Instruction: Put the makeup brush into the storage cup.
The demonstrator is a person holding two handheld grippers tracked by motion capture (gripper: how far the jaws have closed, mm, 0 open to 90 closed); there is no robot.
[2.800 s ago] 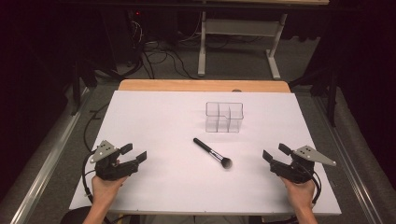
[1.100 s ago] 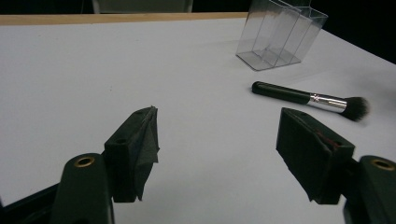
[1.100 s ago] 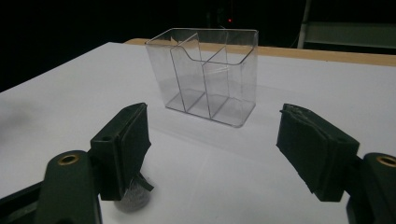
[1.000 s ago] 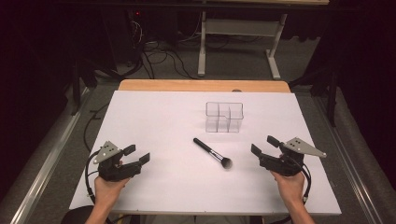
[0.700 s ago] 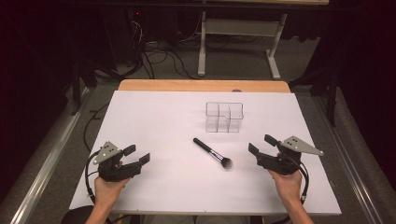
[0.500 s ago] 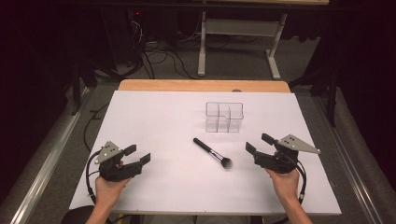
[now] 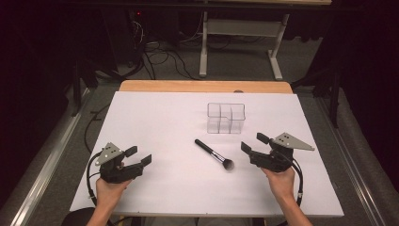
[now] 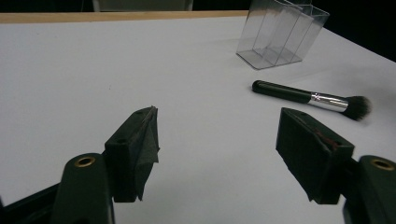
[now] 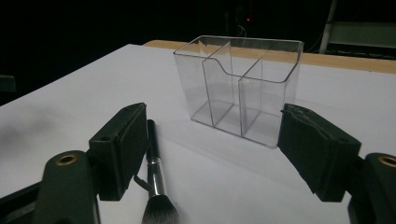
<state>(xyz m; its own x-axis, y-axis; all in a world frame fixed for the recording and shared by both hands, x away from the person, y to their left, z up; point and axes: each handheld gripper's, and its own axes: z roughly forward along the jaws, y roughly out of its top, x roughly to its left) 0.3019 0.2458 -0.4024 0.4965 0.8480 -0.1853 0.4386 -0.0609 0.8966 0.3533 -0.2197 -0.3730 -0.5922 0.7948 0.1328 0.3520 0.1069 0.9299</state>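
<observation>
Lying just left of the right gripper's (image 7: 253,145) open jaws, untouched: makeup brush (image 7: 214,154).

One overhead camera, two riding low on the claws.
High view looks forward and down on the white-covered table (image 7: 155,117); both claw views skim it closely, sharing the clear plastic three-compartment organiser (image 7: 226,117) (image 8: 280,33) (image 9: 240,88) and black-handled makeup brush (image 7: 214,154) (image 8: 310,97) (image 9: 155,179).

Brush (image 7: 214,155) lies on table (image 7: 155,117), before the organizer (image 7: 226,117)

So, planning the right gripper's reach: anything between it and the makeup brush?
Nothing: in the high view, only bare white table separates the open right gripper from the makeup brush.
</observation>
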